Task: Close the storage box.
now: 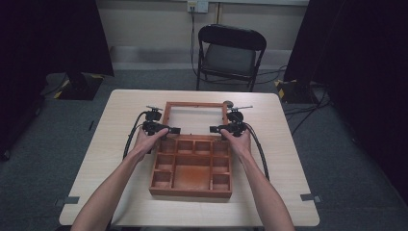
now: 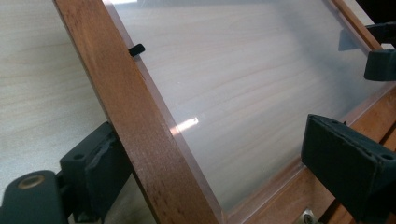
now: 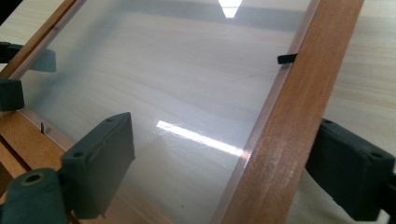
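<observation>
Grey carpet surrounds a pale wooden table (image 1: 120, 139), with a black folding chair (image 1: 230, 54) behind it and dark curtains at both sides. From the high view, a wooden compartment box (image 1: 192, 166) lies at the middle of the table, its glazed lid (image 1: 195, 118) swung open and lying on the far side, away from the person. The left gripper (image 1: 174, 130) reaches in from the left to the lid's left frame rail near the hinge edge, and the right gripper (image 1: 213, 128) meets the right rail from the other side. Both hands hold their grippers level with the box's far row of compartments.

Left gripper view: the lid's wooden rail (image 2: 135, 126) runs up between the two black jaws, one jaw on the table side and the other well off over the clear pane (image 2: 243, 88). The pads stand clear of the wood, so the rail is straddled, not clamped. A small black clip (image 2: 137, 49) sits at the pane's edge, and the other gripper shows at the far right.

Right gripper view: the opposite rail (image 3: 289, 126) likewise passes between the jaws, one over the pane (image 3: 177, 84), one over the table. A gap shows on the pane side; the grip is loose, not pressing.
</observation>
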Action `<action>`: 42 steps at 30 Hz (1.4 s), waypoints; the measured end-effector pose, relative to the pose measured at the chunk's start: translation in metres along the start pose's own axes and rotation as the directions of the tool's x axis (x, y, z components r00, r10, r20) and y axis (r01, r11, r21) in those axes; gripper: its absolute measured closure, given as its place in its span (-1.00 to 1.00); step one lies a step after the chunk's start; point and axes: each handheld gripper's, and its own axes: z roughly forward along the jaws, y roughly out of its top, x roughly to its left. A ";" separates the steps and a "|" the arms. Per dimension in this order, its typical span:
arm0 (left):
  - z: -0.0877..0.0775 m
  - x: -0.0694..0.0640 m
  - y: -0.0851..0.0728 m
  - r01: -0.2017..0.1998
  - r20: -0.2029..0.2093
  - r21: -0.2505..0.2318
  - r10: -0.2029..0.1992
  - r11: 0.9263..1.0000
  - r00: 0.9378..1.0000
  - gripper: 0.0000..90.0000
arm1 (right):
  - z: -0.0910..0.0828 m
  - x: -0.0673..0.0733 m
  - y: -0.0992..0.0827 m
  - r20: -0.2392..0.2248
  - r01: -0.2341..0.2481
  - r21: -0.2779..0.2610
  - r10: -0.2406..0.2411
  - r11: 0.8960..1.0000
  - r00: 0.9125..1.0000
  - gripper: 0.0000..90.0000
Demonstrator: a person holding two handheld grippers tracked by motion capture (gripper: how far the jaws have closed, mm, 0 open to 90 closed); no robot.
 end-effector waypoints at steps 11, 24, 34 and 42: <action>-0.011 -0.007 0.003 -0.052 -0.047 -0.053 0.050 0.997 0.998 -0.58 | -0.018 0.007 0.005 0.006 0.004 -0.058 -0.004 0.998 1.000 -0.61; -0.032 -0.012 0.005 -0.072 -0.034 -0.131 0.068 0.989 0.997 -0.37 | -0.041 0.014 0.010 0.013 0.010 -0.122 -0.009 0.993 1.000 -0.31; -0.044 -0.016 0.003 -0.074 -0.028 -0.168 0.071 0.983 0.997 -0.21 | -0.054 0.019 0.008 0.010 0.012 -0.172 -0.010 0.985 1.000 -0.16; -0.053 -0.021 0.000 -0.097 -0.032 -0.191 0.092 0.977 0.995 -0.12 | -0.064 0.023 0.003 0.000 0.011 -0.197 -0.011 0.980 1.000 -0.11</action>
